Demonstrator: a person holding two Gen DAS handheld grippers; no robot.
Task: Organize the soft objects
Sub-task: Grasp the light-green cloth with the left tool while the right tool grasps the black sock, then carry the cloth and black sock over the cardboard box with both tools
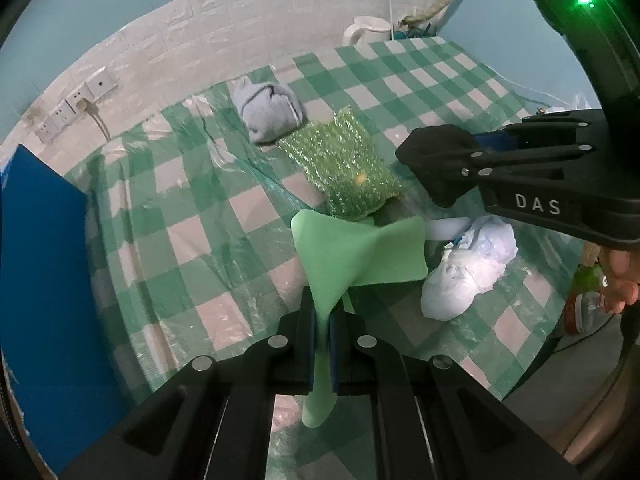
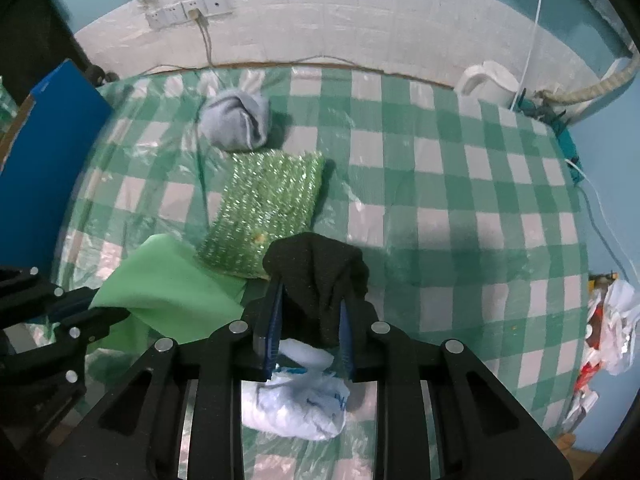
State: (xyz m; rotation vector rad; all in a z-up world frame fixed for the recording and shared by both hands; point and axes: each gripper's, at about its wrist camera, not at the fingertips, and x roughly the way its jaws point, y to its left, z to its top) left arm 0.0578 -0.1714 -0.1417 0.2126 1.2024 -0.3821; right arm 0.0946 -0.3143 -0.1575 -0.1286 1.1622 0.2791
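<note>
We see a table (image 2: 440, 184) with a green and white check cloth. On it lie a shiny green sponge (image 2: 268, 208), a white bag (image 2: 296, 404) and a grey sock (image 2: 236, 124). Our left gripper (image 1: 323, 320) is squeezed tight on a green cloth (image 1: 352, 256), which hangs just above the table. Our right gripper (image 2: 308, 320) pinches a black sock (image 2: 316, 280) between its blue pads, right over the white bag. A blue box (image 2: 44, 152) stands at the left edge.
</note>
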